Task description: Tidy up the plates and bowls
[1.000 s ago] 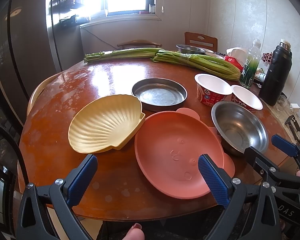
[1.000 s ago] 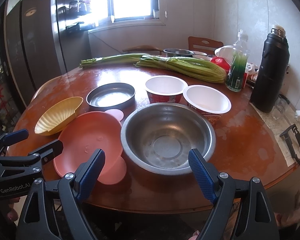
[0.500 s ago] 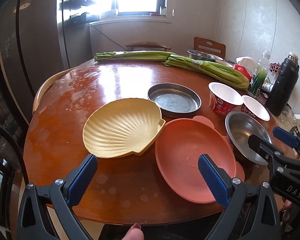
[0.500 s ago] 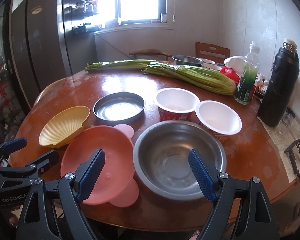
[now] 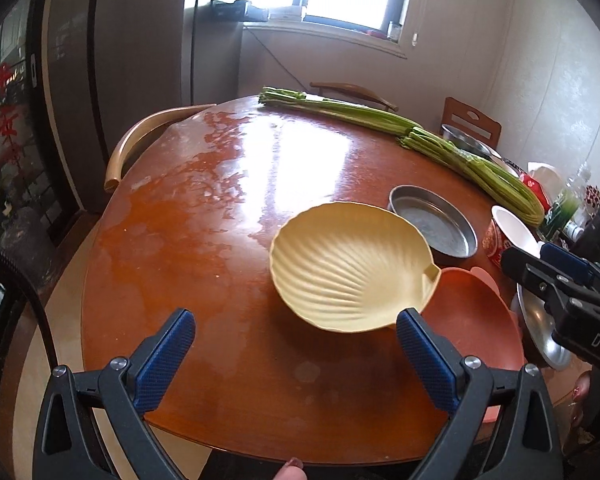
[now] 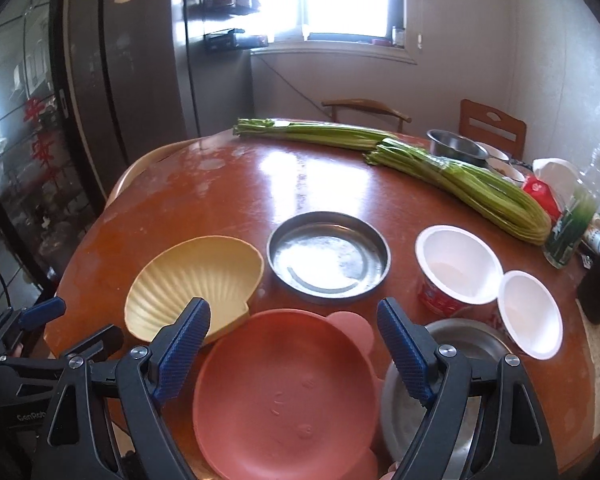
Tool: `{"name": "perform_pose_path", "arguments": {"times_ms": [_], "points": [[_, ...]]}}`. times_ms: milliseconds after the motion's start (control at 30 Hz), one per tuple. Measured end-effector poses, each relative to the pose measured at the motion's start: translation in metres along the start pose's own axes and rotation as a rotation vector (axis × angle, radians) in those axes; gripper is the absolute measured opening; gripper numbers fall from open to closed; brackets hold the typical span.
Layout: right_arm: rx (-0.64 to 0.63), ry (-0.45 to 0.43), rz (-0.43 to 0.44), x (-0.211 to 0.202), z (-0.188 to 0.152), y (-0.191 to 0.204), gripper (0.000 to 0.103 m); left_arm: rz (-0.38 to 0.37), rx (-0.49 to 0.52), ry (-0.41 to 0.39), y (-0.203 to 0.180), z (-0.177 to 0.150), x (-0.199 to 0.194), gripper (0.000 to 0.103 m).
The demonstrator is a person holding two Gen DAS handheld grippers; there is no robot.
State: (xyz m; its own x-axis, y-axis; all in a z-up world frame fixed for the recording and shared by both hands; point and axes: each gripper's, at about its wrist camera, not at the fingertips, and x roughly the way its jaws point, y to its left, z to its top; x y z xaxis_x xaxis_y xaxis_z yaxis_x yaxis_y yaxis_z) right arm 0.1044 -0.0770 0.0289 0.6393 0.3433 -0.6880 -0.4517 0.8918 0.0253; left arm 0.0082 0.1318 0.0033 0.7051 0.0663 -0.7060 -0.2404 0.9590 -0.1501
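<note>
So both tongs are spread wide right now, nothing pinched in either. The left gripper (image 5: 296, 344) hangs over the near edge of the round wooden table (image 5: 188, 248), lined up with the yellow shell-shaped dish (image 5: 348, 268). The right gripper (image 6: 294, 344) sits over the salmon-pink plate (image 6: 284, 396) at the same near edge.

Where stuff is: the shell dish sits toward the near edge, its right lip just overlapping the pink plate's rim. Behind them, closer to the table's middle, is the flat metal pan (image 6: 329, 256). The steel bowl (image 6: 452, 364) is at the near right edge, touching the pink plate, with two white paper bowls (image 6: 458, 264) just behind it.

Handling-wise, my guess is the shell dish and pink plate are light plastic or melamine, stiff and not very fragile, but smooth enough to slide on that glossy tabletop. I'd grab the shell dish by its near rim, one finger inside and one under the lip, since the ribs should give some bite. Lift it before moving, because it's resting on the pink plate's edge and could drag it. The steel bowl probably weighs more and has a slick, thin rim, so pinch deep. The paper bowls look like they'd crush if squeezed hard.
</note>
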Motion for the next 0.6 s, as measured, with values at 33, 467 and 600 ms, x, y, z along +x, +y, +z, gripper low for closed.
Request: {"name": "perform_pose_path", "arguments": {"times_ms": [33, 467, 600], "points": [[-0.016, 0.001, 0.005, 0.004, 0.001, 0.005, 0.086, -0.002, -0.014, 0.016, 0.006, 0.001, 0.003, 0.101], [-0.010, 0.171, 0.043, 0.081, 0.008, 0.021, 0.074, -0.114, -0.116, 0.176, 0.032, 0.020, 0.058, 0.100], [-0.035, 0.196, 0.027, 0.091, 0.006, 0.023, 0.066, -0.124, -0.094, 0.203, 0.024, 0.022, 0.073, 0.092]]}}
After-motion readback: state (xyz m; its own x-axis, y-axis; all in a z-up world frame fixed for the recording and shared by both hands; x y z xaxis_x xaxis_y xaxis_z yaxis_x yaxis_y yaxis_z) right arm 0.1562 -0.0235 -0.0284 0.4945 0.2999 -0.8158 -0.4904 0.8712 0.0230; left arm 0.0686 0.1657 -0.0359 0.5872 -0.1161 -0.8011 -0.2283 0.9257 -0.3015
